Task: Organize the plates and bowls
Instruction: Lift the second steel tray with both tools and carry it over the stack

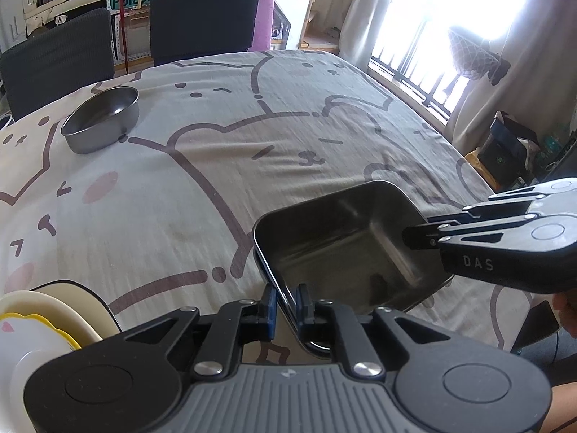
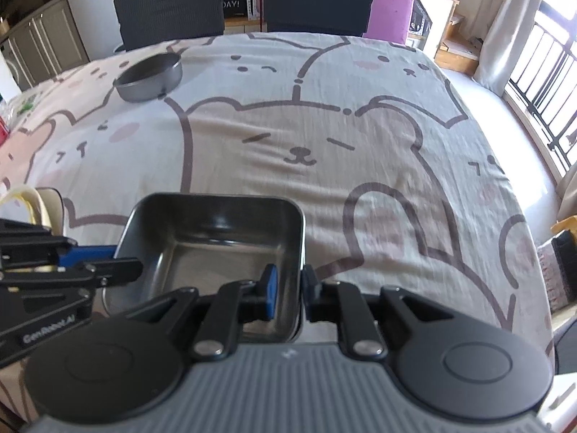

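Surface: a table under a bear-print cloth (image 2: pixel 360 137).
Left gripper (image 1: pixel 286 305): jaws nearly shut, pinching the square metal tray (image 1: pixel 335 241) by its near rim.
Right gripper (image 2: pixel 290 287): jaws straddled the tray's right wall, narrowly parted; contact unclear.
Tray: near table edge, likely light, stiff, slick; rims were the safest hold.
Round metal bowl (image 2: pixel 149 77): far left, well apart.

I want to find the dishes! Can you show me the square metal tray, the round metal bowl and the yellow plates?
square metal tray (image 2: pixel 223 252): right wrist view, on its inner floor.
round metal bowl (image 1: pixel 102 128): left wrist view, on its outer wall.
yellow plates (image 1: pixel 54 315): left wrist view, on the cream rim.
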`<state>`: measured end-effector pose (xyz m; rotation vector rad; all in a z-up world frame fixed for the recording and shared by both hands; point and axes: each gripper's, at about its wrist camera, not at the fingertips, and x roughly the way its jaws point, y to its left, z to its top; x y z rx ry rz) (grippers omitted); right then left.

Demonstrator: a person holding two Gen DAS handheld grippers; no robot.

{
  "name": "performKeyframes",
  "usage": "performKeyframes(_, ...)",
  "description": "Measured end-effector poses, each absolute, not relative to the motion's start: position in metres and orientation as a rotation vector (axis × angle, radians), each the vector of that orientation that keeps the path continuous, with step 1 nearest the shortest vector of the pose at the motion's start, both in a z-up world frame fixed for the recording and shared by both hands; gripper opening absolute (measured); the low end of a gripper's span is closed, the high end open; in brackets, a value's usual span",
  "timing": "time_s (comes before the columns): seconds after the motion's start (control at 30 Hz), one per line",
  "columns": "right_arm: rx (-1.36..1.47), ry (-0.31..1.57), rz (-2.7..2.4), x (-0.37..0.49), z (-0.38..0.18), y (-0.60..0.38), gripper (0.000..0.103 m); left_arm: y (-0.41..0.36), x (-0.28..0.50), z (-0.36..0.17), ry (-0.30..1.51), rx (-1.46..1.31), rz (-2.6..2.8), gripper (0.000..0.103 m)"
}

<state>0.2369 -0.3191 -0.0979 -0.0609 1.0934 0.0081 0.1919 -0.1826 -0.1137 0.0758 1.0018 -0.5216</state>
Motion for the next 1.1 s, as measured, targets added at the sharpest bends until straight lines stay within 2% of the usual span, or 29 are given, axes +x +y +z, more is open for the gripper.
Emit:
performKeyframes(0.2, -0.086, 1.103, 0.015, 0.239, -0.102, -0.315, 0.026, -0.185, 0.192, -0.116, 1.015, 0.085, -0.524, 0.012)
performKeyframes(0.5, -0.095, 1.12, 0.025, 0.241, -0.105, -0.317, 0.026, -0.184, 0.194, -0.117, 1.032, 0.073, -0.523, 0.012)
performKeyframes(0.63, -0.101, 1.125, 0.033, 0.242, -0.106, -0.316, 0.031, -0.185, 0.193, -0.118, 1.038, 0.077, -0.527, 0.013)
performKeyframes(1.1, -0.079, 1.151, 0.049, 0.243, -0.11, -0.321, 0.031, -0.184, 0.194, -0.119, 1.063, 0.077, -0.532, 0.013)
